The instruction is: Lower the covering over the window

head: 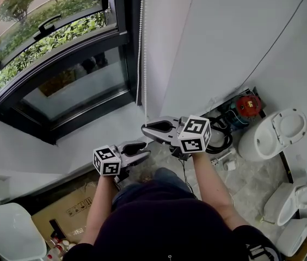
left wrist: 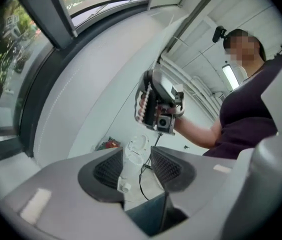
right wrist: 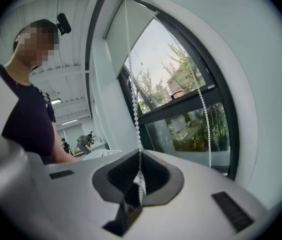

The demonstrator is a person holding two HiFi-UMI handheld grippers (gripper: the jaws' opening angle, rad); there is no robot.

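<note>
The right gripper (head: pixel 145 128) was clamped shut on the white bead chain (head: pixel 141 48), its jaw tips meeting on the strand in the right gripper view (right wrist: pixel 140 154); the chain (right wrist: pixel 133 99) rose straight from the jaws along the dark edge of the window frame (head: pixel 118 42), close beside it, while a second strand (right wrist: pixel 201 114) hung further across the glass; the roller blind (right wrist: pixel 131 26) showed as a pale sheet covering only the top of the window, the panes below it bare; the left gripper (head: pixel 146 151) hung lower and to the left of the right one, near it but not touching, jaws apart with nothing between the pads (left wrist: pixel 110 168), only floor showing through the gap; free air surrounded it, and its own view caught the right gripper (left wrist: pixel 156 104) ahead of it; the white sill (head: pixel 88 140) ran below the frame, and a plain white wall (head: pixel 224 42) stood to the right of the chain; white toilets (head: pixel 273 132) stood on the floor well off to the right, and a cardboard box (head: pixel 72 211) lay down to the left.
</note>
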